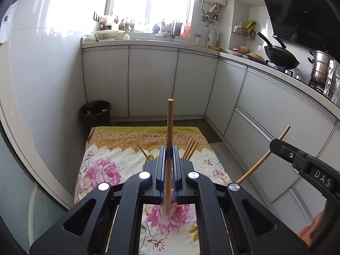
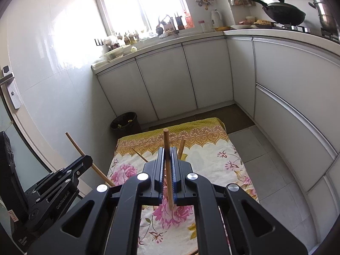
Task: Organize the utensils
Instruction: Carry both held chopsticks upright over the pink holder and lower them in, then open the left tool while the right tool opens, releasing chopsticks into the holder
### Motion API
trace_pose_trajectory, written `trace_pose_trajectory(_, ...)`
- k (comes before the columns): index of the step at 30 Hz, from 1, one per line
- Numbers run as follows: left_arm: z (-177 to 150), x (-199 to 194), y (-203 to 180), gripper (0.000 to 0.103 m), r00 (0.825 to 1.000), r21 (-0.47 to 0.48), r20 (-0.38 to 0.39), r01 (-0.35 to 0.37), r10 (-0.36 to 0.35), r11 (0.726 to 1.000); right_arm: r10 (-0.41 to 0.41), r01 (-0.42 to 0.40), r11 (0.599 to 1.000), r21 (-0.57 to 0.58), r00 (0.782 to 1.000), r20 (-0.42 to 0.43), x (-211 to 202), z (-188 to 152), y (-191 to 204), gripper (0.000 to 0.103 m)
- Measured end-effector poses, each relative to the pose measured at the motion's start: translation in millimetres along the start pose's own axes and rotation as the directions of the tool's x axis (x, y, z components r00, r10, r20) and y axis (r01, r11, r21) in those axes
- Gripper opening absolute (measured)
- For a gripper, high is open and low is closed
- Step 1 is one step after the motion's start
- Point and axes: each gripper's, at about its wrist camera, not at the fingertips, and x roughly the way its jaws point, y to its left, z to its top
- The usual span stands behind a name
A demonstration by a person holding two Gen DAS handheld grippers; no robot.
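My left gripper (image 1: 169, 149) is shut on a light wooden chopstick (image 1: 170, 119) that stands nearly upright between its pads, well above a floral cloth (image 1: 110, 161) on the floor. At the right edge of the left wrist view, my right gripper (image 1: 275, 144) clamps another chopstick (image 1: 258, 165) slanting up to the right. In the right wrist view, that right gripper (image 2: 167, 149) is shut on its chopstick (image 2: 166, 138), and the left gripper (image 2: 86, 159) at the left holds its slanted stick (image 2: 74, 143). Loose chopsticks (image 1: 190, 148) (image 2: 181, 145) lie on the cloth beyond the fingers.
A dark trash bin (image 1: 96, 112) (image 2: 126, 123) stands by the cloth's far left corner. White cabinets (image 1: 153, 80) line the back and right. A black wok (image 1: 280, 58) and a steel pot (image 1: 320, 68) sit on the stove. A hand (image 1: 312, 231) shows at lower right.
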Motion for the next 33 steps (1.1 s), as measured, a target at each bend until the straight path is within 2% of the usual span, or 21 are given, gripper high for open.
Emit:
trace_pose_trajectory(10,22.3,46.4,-1.0,0.005,1.0,-0.012,0.03,-0.007,0.008,1.0,0.007,-0.007,1.0,0.005,1.0,0.02,22.1,14.5,-5.8,0.006)
trace_pose_trajectory(17,17.3,90.5,-0.7,0.005,1.0,-0.017,-0.003,-0.023,0.022,1.0,0.0,-0.001,1.0,0.03,1.0,0.009,44.4,16.5,-15.0,0.006)
trace_pose_trajectory(22,5.5,116.9,4.4,0.007,0.998,-0.022,-0.059,0.009,-0.01,1.0,0.003,-0.003,0.999,0.049,1.0,-0.003,61.2,16.2,-19.8,0.006)
trace_pose_trajectory(24,3.8,117.4,7.0,0.01,0.998,-0.022,-0.062,0.011,-0.012,1.0,0.006,-0.006,0.999,0.05,1.0,-0.005,66.6,16.4,-19.1,0.006)
trace_pose_trajectory(27,6.3,105.7,13.7,0.021,0.999,-0.038,-0.027,0.023,-0.024,0.999,0.011,-0.011,0.999,0.05,1.0,-0.005,73.9,17.4,-17.4,0.006)
trace_pose_trajectory(33,16.1,72.1,34.5,0.027,0.999,-0.108,0.047,0.031,-0.026,0.994,0.016,-0.016,0.999,0.043,1.0,0.01,87.7,21.5,-9.5,0.006)
